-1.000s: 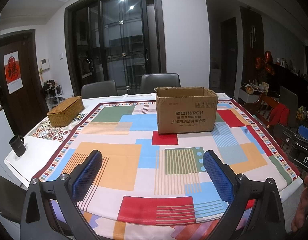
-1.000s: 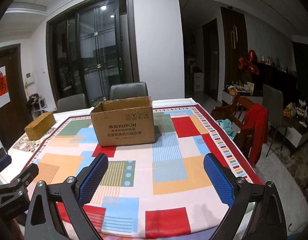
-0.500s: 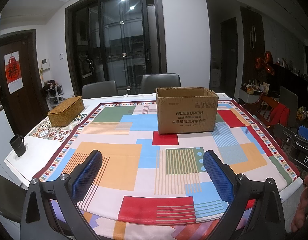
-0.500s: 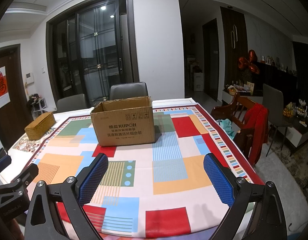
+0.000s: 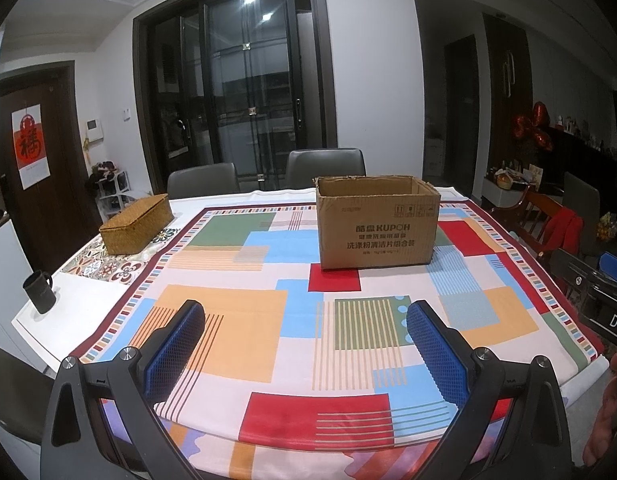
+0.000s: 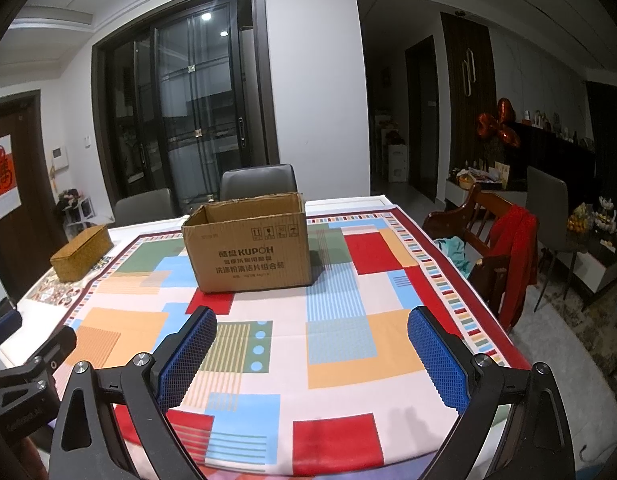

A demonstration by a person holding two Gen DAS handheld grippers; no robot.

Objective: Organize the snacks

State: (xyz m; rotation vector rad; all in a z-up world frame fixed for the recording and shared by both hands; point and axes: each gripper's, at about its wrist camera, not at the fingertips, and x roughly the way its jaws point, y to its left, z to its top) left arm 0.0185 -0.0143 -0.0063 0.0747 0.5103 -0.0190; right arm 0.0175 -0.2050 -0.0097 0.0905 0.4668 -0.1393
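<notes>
Patchwork tablecloth (image 5: 228, 320) covers table. Open KUPOH cardboard box (image 5: 376, 222) upright, far centre of cloth, flaps up. Woven basket (image 5: 135, 223) far left, black mug (image 5: 39, 291) at left edge. Left gripper (image 5: 306, 344) fingers spread, holding nothing; right gripper (image 6: 312, 354) likewise, low over near edge.

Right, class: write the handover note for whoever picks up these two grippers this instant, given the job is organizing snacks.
Left gripper: open, empty, held above the near edge of the table.
Right gripper: open, empty, held likewise, to its right.
Cardboard box: upright, top open, toward the far side of the patterned tablecloth; its inside cannot be seen.
Wicker box: lid on, far left. Dark mug: left edge.
Done: nothing that shows.
Left: no snacks in either view; find them first, then sort, probably into the cardboard box.
</notes>
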